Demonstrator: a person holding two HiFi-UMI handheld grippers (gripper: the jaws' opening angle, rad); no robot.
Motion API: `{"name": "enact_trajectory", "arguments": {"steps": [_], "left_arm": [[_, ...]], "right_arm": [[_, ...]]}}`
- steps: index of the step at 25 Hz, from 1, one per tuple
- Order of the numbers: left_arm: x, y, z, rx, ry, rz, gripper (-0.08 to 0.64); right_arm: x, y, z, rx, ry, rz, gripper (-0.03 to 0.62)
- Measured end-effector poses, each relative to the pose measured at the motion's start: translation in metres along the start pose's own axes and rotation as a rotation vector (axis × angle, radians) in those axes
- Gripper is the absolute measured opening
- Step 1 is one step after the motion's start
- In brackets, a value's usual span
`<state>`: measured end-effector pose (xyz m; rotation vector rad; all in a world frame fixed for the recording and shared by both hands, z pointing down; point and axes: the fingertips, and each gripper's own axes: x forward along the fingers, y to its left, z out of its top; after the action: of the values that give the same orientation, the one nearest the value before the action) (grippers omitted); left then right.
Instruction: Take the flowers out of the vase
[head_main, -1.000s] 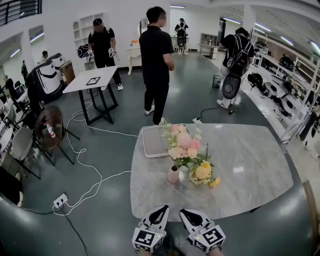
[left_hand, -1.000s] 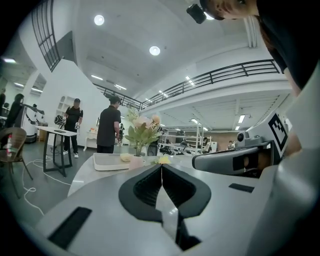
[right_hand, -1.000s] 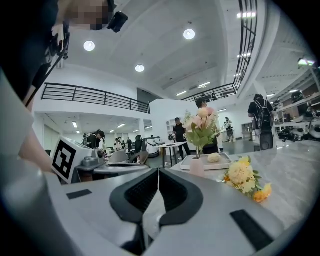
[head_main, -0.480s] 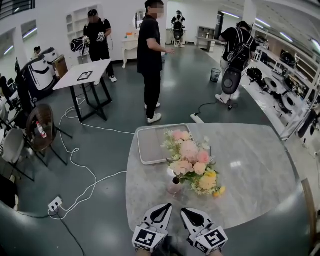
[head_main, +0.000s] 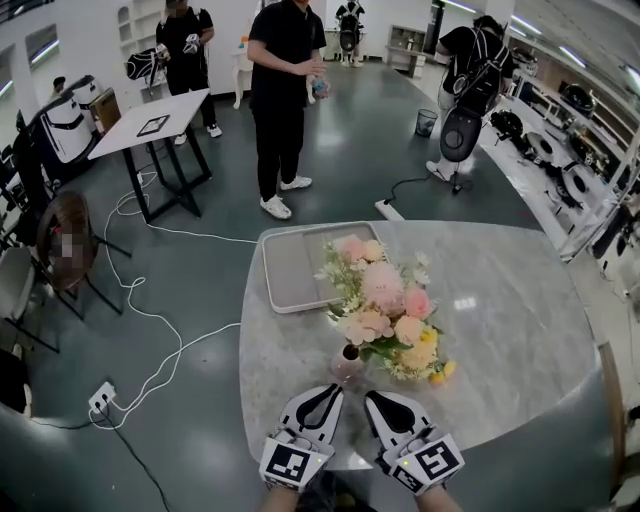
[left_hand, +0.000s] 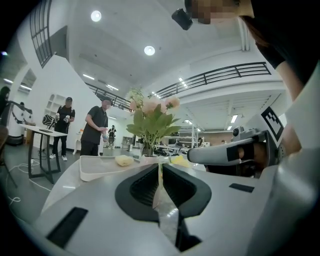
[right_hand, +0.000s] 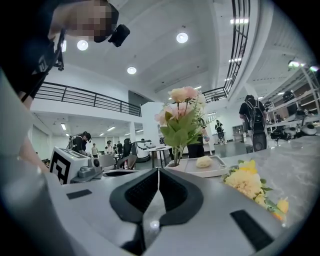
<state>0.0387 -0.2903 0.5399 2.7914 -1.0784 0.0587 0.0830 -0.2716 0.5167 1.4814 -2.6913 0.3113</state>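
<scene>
- At the near edge of the tabletop (head_main: 500, 340), both tools hover side by side, just short of the bouquet. This looks like a lining-up position and not yet a grasp.
- The left tool (head_main: 328, 392) has its jaws pressed together with nothing between them. The right tool (head_main: 375, 398) is the same, closed and empty. Neither is ready to take a stem until it spreads its jaws.
- The vase (head_main: 346, 364), small and pinkish, stands close to the near edge, straight ahead of the left tool's tips. That likely explains why this tool points at it: it can steady the base.
- The flowers (head_main: 384, 288), pink and cream with green leaves, stand upright in the vase and spread up and to the right. The right tool sits on that side and is probably the one meant to pull stems.
- A yellow bunch (head_main: 422, 352) lies low on the tabletop, just right of the vase, and appears to be out of it already. It should not be knocked off the edge.
- A tray (head_main: 285, 275) sits at the far left corner, behind the bouquet. It is a plausible place to put the stems.
- The vase is light and top-heavy, so lifting stems without bracing it could tip it.
</scene>
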Motion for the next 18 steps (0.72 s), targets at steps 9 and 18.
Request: {"name": "enact_trajectory", "arguments": {"steps": [9, 18], "left_arm": [[0.020, 0.007, -0.008, 0.045, 0.019, -0.022, 0.170], [0.040, 0.019, -0.011, 0.088, 0.015, -0.025, 0.239]], "right_arm": [[0.011, -0.009, -0.004, 0.002, -0.013, -0.029, 0.021], [0.027, -0.022, 0.006, 0.030, -0.082, -0.077, 0.025]]}}
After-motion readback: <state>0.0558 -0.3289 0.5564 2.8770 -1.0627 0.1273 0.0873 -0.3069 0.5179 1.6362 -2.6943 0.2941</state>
